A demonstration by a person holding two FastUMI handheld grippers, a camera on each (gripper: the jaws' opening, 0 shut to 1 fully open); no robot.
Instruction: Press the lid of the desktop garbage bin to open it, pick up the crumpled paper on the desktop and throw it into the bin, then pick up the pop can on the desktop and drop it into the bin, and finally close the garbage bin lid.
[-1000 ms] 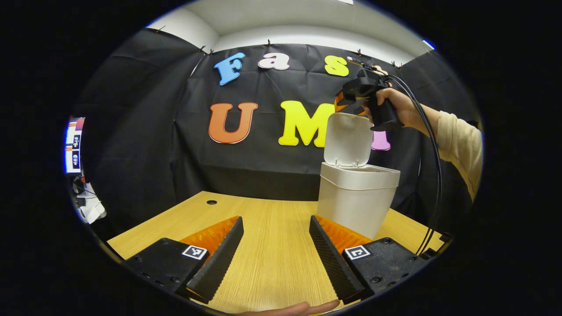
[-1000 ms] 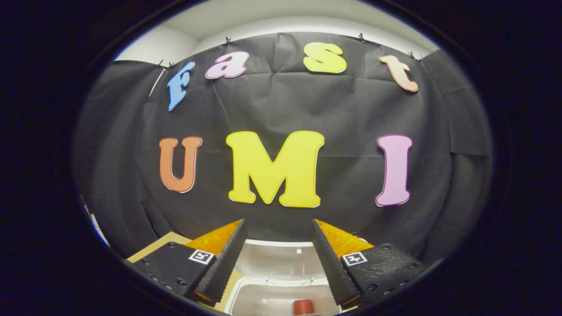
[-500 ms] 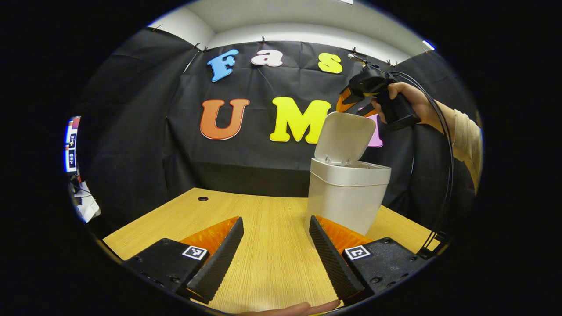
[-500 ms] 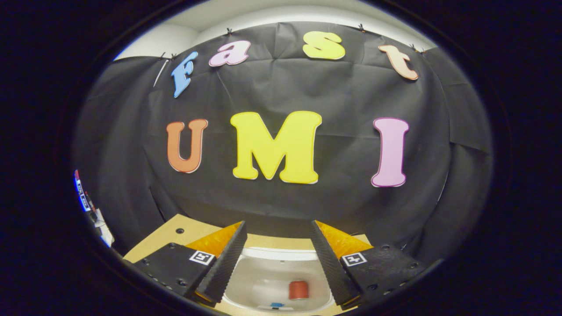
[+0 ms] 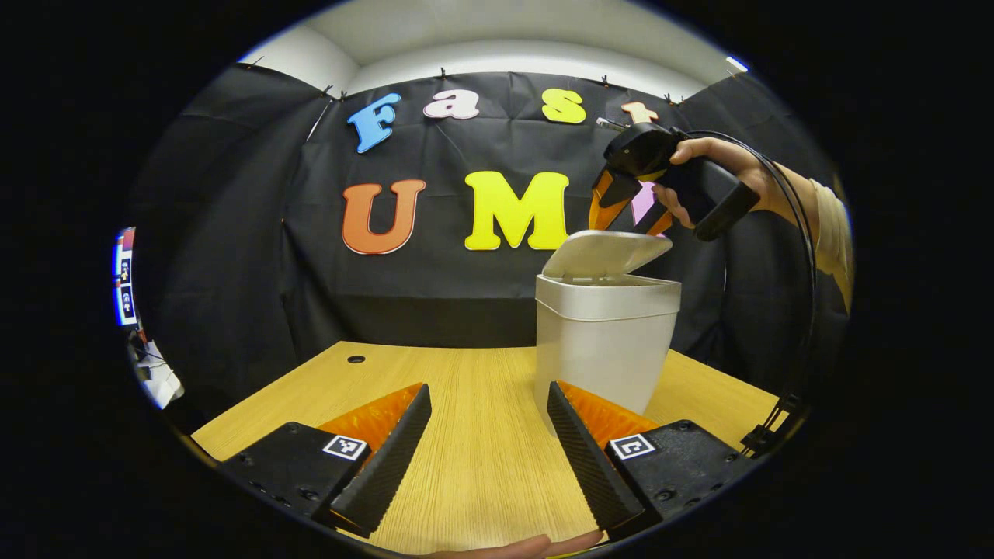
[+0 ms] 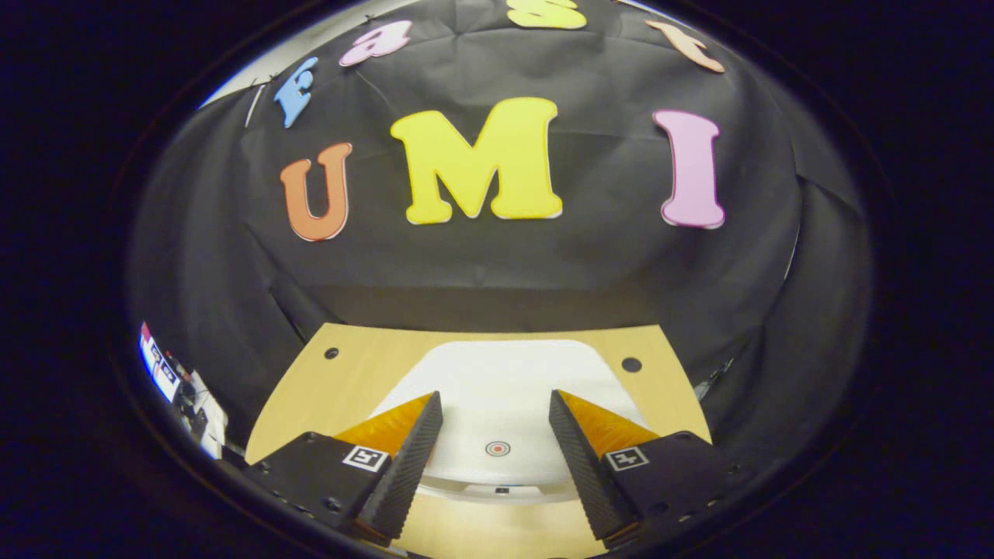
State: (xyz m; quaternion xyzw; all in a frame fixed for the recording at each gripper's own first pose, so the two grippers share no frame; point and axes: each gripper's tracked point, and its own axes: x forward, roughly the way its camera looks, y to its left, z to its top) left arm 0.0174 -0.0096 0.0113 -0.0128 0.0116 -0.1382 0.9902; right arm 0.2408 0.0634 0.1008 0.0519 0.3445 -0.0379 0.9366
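The white desktop bin (image 5: 598,345) stands on the wooden table (image 5: 466,435), right of centre in the left gripper view. Its lid (image 5: 604,252) lies tipped low over the rim, with a narrow gap left under it. A hand holds my right gripper (image 5: 627,221) just above the lid, fingers pointing down at it and spread apart. In the right gripper view the lid (image 6: 497,380) spreads below my open right gripper (image 6: 495,458), a small round mark (image 6: 498,448) between the fingers. My left gripper (image 5: 489,450) hovers open over the table in front of the bin, holding nothing.
A black cable (image 5: 800,310) hangs from the right gripper down to the table's right edge. The tabletop (image 6: 311,388) has small round holes (image 5: 356,359) (image 6: 631,364) near its back edge. Clutter (image 5: 155,376) sits off the table's left side. A fingertip (image 5: 528,546) shows at the bottom edge.
The lid has swung down from upright to nearly flat on the bin. My right gripper tipped downward over it, and the red can inside is now covered. The left gripper shifted slightly.
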